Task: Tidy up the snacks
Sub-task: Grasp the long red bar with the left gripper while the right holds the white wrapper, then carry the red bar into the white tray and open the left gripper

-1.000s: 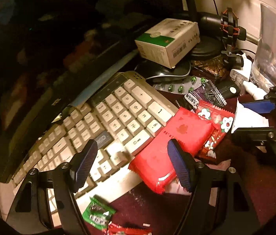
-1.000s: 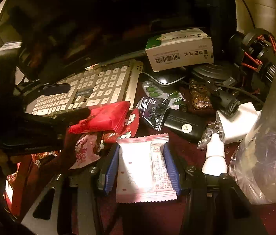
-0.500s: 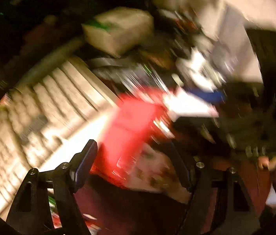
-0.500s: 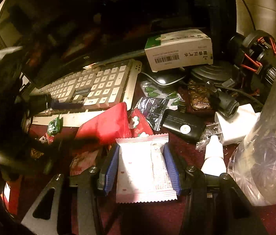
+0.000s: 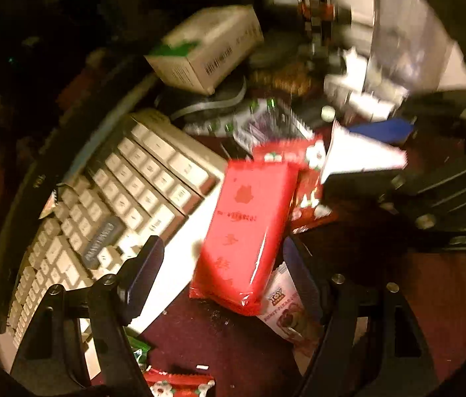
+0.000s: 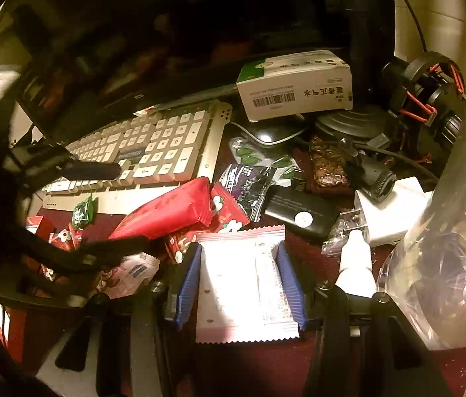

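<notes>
My right jaws pinch the white snack packet [image 6: 246, 281] flat between them. My left jaws stand spread, the red snack pack [image 5: 246, 231] lying between them, half on the keyboard [image 5: 127, 198]. I should center on it, then close gently without crushing.

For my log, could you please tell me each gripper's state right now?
Left gripper: open, holding nothing.
Right gripper: closed on the white snack packet.

We saw our left gripper [image 5: 221, 273] with jaws spread wide around the red snack packet [image 5: 248, 228], which lay partly on the keyboard [image 5: 127, 195] edge; a Toy Story wrapper [image 5: 287, 314] lay beneath it on the bench [image 5: 431, 297].
</notes>
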`<act>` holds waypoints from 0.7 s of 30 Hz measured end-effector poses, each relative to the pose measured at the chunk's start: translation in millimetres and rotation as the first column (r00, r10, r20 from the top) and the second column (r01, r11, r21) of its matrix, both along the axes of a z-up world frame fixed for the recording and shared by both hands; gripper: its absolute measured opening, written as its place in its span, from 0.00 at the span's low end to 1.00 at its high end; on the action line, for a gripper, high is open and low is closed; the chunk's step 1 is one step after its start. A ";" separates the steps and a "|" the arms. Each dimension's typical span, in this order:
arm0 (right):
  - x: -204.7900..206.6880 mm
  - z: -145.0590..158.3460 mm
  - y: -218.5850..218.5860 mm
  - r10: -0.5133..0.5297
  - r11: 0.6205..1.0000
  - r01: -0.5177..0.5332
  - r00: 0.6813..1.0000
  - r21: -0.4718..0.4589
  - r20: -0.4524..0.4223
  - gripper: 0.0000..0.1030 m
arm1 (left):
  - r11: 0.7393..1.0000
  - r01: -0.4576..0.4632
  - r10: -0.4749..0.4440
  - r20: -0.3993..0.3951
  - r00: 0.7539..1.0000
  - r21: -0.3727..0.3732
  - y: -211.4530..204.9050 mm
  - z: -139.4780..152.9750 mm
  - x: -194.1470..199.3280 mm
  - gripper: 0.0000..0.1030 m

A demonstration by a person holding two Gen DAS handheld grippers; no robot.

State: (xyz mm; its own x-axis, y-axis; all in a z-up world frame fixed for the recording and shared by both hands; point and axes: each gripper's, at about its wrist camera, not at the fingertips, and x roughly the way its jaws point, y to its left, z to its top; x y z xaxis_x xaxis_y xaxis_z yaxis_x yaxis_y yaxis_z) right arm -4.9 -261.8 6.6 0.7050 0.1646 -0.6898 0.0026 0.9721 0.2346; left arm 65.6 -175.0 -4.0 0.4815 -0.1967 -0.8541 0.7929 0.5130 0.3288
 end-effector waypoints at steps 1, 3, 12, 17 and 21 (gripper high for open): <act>0.1 -0.1 0.0 0.000 1.000 0.000 1.000 -0.001 0.000 0.47 | 1.000 0.003 -0.003 0.002 1.000 0.008 -0.3 -5.1 -0.8 0.72; -0.1 -0.1 -0.3 -0.001 1.000 0.001 1.000 -0.002 0.000 0.47 | 1.000 0.011 -0.011 -0.003 1.000 -0.014 -2.1 -7.5 0.7 0.73; 0.1 -1.1 -0.8 -0.008 1.000 0.008 1.000 -0.013 -0.001 0.47 | 0.992 -0.039 0.026 -0.108 0.994 -0.116 8.6 -11.5 8.8 0.40; 0.4 -1.8 -0.2 0.005 1.000 -0.005 1.000 0.004 -0.001 0.46 | 0.984 -0.078 0.058 -0.131 0.990 -0.160 23.4 -6.9 -4.7 0.38; -0.9 -2.0 4.3 0.022 1.000 -0.022 1.000 -0.008 0.001 0.46 | 0.968 -0.142 0.106 -0.176 0.979 -0.207 45.8 -1.4 -21.5 0.37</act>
